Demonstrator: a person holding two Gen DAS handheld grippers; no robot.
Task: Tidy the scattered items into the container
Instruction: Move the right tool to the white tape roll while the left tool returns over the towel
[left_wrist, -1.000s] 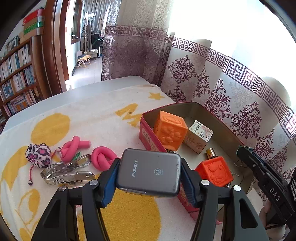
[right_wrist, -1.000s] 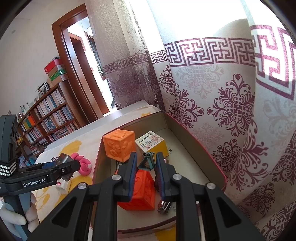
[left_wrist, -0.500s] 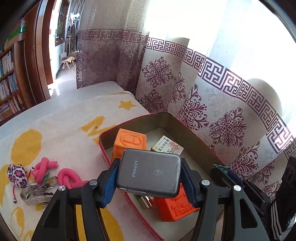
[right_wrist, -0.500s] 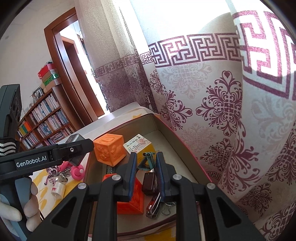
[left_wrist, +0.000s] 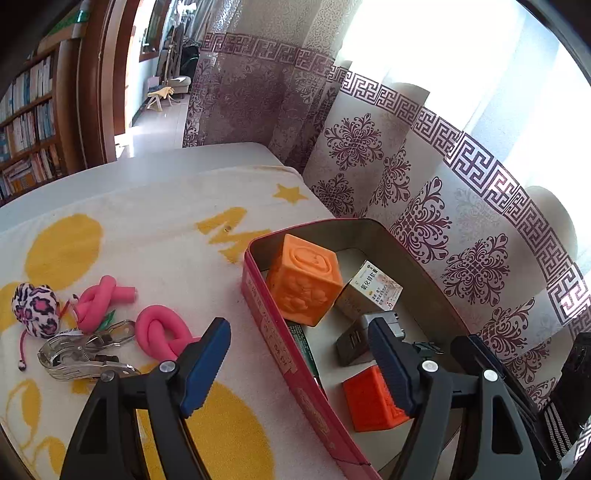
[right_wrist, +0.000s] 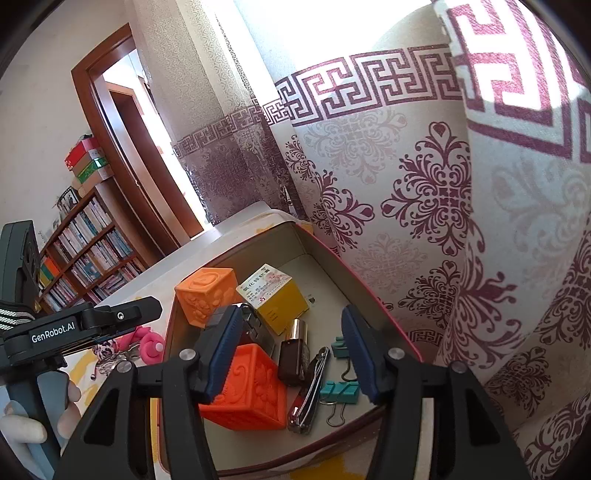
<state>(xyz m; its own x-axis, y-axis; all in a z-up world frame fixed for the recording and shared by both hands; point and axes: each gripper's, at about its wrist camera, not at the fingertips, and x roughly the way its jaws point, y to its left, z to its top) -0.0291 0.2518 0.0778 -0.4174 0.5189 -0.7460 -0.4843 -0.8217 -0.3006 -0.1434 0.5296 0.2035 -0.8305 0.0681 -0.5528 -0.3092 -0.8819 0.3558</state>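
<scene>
- Only the left wrist view shows the pink foam knots (left_wrist: 160, 328) and metal clip (left_wrist: 86, 354) lying on the bench blanket (left_wrist: 147, 229).
- Only the right wrist view shows the nail clipper (right_wrist: 310, 391), long axis pointing away from the camera, inside the tin (right_wrist: 369, 291).
- Left hand-held gripper (left_wrist: 299, 365): jaws opening, empty, straddling the tin's rim.
- Right hand-held gripper (right_wrist: 291, 354): jaws opening, empty, over the tin.

This is a lived-in home. Patterned purple-and-cream curtains (left_wrist: 417, 206) hang against a bright window, a wooden bookshelf (right_wrist: 88, 251) packed with books stands by a brown door frame (right_wrist: 107, 136), and a small wooden stool (left_wrist: 161, 96) sits in the room beyond. A yellow-and-white blanket (left_wrist: 147, 229) covers the table.
</scene>
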